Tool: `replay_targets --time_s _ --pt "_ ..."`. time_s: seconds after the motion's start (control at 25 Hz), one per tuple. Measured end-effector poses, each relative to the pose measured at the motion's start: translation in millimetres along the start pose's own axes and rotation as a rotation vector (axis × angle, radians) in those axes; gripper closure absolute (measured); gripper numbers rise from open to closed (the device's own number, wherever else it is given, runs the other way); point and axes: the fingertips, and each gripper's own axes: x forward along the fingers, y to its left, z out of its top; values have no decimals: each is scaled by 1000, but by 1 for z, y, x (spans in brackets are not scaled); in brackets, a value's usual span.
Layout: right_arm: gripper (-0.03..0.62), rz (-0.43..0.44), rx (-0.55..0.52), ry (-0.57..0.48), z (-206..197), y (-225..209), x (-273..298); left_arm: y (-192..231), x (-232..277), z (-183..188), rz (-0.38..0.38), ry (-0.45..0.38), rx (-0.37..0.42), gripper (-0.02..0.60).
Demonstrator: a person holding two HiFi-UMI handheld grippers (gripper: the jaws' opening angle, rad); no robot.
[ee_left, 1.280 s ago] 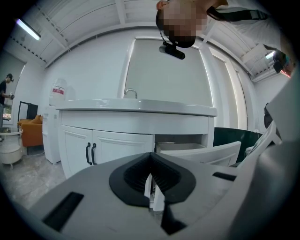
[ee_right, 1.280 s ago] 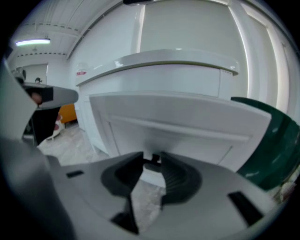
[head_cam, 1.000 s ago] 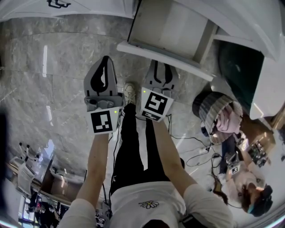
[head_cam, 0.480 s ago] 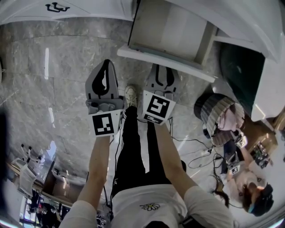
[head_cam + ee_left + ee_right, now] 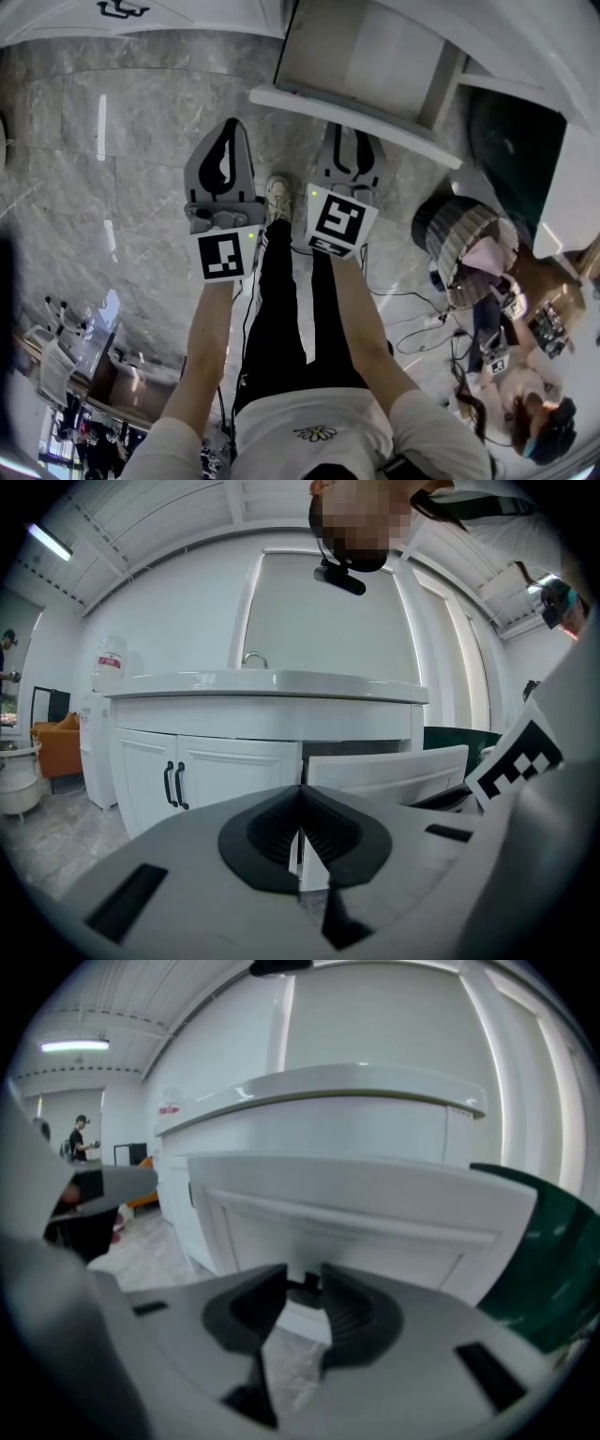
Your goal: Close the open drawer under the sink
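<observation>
Far left, the white cabinet doors (image 5: pixel 202 780) with black handles were shut. Your left gripper (image 5: pixel 300 794) hung over the marble floor (image 5: pixel 112 187), jaws closed with nothing between them. It pointed at the cabinet just left of the drawer, not touching it. One of your shoes (image 5: pixel 277 197) showed on the floor between the two grippers. The drawer (image 5: pixel 370 56) stood pulled out from under the sink, open, with its white front panel (image 5: pixel 347 114) facing you. Your right gripper (image 5: pixel 352 136) was up against that panel. Its jaws were closed on the dark drawer handle (image 5: pixel 303 1290), which filled the gap between the tips. Right of the drawer, a round striped basket (image 5: pixel 448 234) with pink cloth (image 5: pixel 487 258) in it sat on the floor. Cables (image 5: pixel 412 319) lay near it. Another person (image 5: pixel 525 412) sat at the floor's far right.
</observation>
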Motion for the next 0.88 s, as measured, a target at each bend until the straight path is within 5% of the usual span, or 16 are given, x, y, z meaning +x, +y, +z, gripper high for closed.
replay_targets --time_s 0.88 --pt "461 -29 -31 -29 5 -9 20 2 -15 -16 9 33 -10 561"
